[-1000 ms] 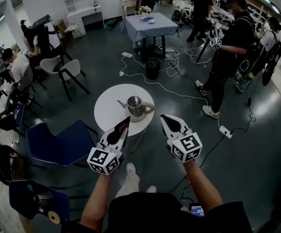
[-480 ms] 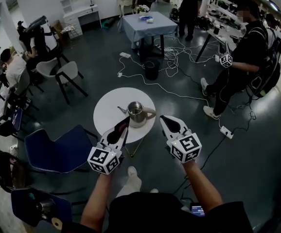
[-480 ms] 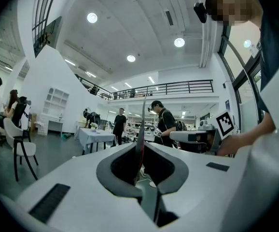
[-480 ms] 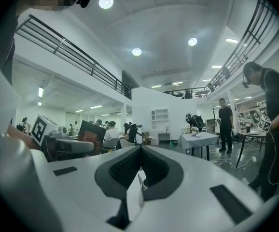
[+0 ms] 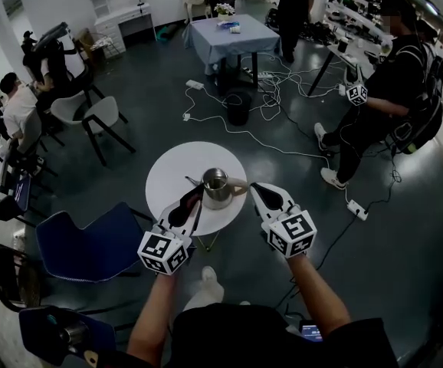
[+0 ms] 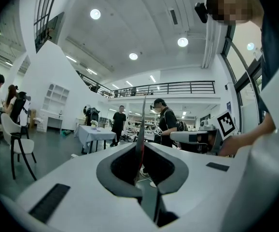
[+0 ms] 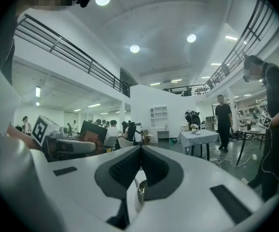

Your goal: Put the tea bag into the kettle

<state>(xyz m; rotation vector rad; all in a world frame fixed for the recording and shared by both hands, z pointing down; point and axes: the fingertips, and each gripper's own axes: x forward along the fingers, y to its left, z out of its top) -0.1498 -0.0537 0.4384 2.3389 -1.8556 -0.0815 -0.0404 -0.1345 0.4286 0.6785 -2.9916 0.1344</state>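
A metal kettle (image 5: 215, 184) with its top open stands on a small round white table (image 5: 168, 176). My left gripper (image 5: 194, 195) hovers at the table's near edge, just left of the kettle, shut on a thin flat tea bag packet (image 6: 140, 129) that stands edge-on between the jaws. The same packet (image 7: 92, 135) shows reddish in the right gripper view. My right gripper (image 5: 258, 188) hangs just right of the kettle's handle, shut and empty; under its closed tips (image 7: 140, 148) the kettle (image 7: 139, 193) peeks through.
Two blue chairs (image 5: 91, 240) stand left of the table. White cables (image 5: 267, 121) and a black bin (image 5: 239, 107) lie on the floor beyond. A cloth-covered table (image 5: 233, 41) stands further back. A person in black (image 5: 382, 90) stands at the right.
The table and kettle have drawn nearer to both grippers, which keep their pose. The person at the right has shifted a little.
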